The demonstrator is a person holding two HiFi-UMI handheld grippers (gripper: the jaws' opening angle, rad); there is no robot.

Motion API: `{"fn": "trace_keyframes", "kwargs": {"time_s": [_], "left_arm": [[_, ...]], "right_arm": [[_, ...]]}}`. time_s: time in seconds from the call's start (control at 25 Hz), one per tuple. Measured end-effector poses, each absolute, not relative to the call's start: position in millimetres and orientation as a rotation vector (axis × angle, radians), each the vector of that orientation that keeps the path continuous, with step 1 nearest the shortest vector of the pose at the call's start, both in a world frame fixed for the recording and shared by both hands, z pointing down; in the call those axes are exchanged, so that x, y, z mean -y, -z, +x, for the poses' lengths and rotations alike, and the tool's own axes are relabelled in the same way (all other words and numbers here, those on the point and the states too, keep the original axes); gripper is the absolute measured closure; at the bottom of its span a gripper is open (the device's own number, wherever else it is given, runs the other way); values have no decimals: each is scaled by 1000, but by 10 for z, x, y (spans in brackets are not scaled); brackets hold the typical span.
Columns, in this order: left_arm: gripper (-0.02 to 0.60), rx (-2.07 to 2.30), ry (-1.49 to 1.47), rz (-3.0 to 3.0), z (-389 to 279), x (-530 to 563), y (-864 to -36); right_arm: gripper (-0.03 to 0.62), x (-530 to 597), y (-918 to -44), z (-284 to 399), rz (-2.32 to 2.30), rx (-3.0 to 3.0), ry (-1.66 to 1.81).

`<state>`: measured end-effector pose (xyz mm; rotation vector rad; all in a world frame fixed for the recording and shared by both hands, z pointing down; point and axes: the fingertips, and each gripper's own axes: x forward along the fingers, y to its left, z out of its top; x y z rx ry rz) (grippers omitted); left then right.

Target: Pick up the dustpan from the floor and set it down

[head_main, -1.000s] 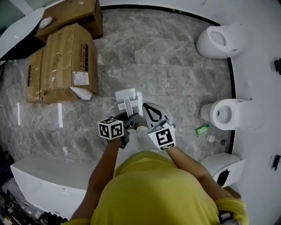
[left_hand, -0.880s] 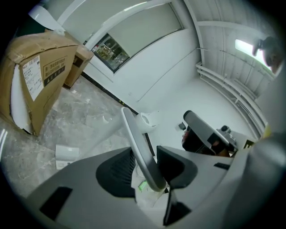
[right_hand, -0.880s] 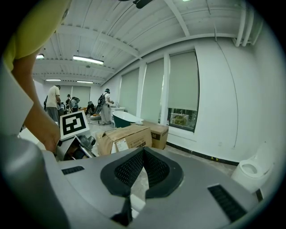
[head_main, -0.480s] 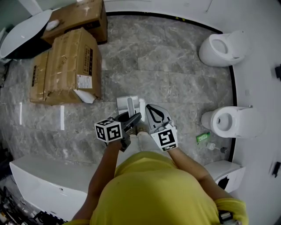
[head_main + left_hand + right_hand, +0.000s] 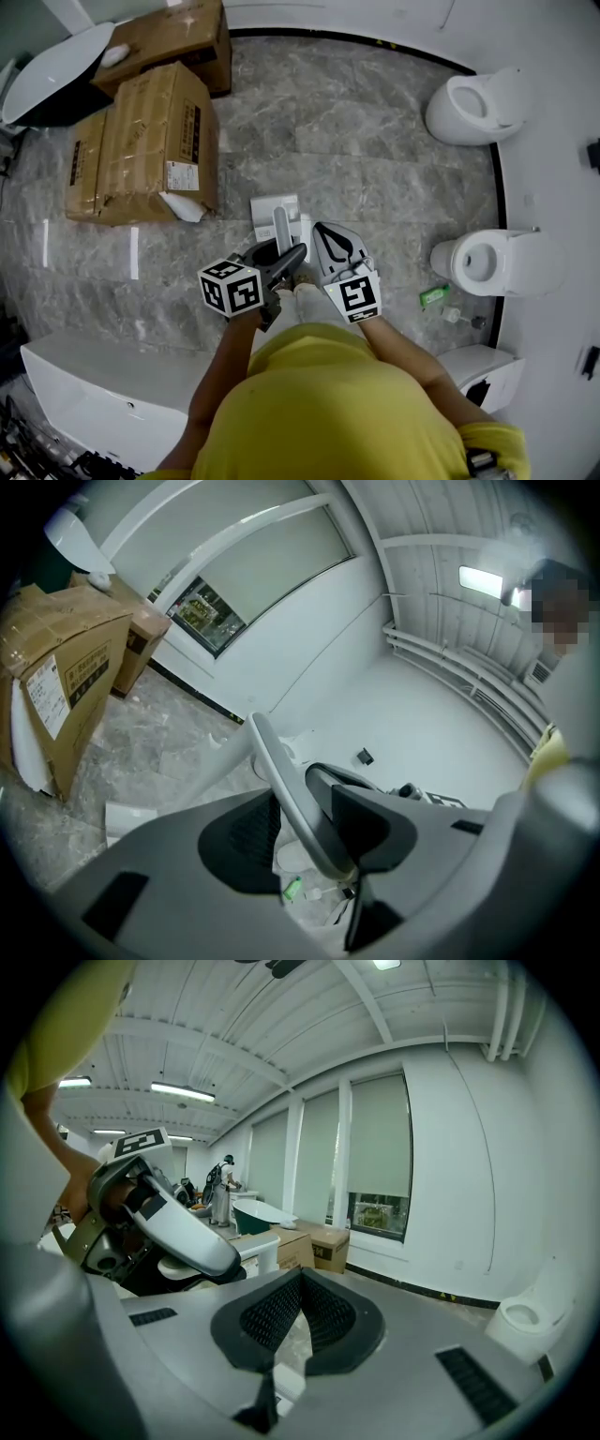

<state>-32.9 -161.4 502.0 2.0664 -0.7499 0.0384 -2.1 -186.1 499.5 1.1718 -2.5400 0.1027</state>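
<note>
The white dustpan hangs just over the grey marble floor in front of the person's feet, and its pale grey handle slopes back to my left gripper. In the left gripper view that handle runs up between the two black pads, and my left gripper is shut on it. My right gripper is beside it on the right, level with it and apart from the dustpan. In its own view the right gripper has its pads together with nothing between them.
Cardboard boxes are stacked at the far left beside a white tub. White toilet bowls stand along the curved right wall. A green scrap lies near them, and a white unit stands at the near left.
My left gripper has risen with the dustpan handle in it, so its marker cube looks larger and nearer. The right gripper has stayed where it was.
</note>
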Motion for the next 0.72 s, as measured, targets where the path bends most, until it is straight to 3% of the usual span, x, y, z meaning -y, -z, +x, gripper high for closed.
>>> {"fn": "trace_keyframes", "kwargs": {"time_s": [0.72], "left_arm": [[407,696,-40,2109,-336,1805,-4670]], "right_arm": [[583,1965,-4925,22,1231,2540,-95]]}}
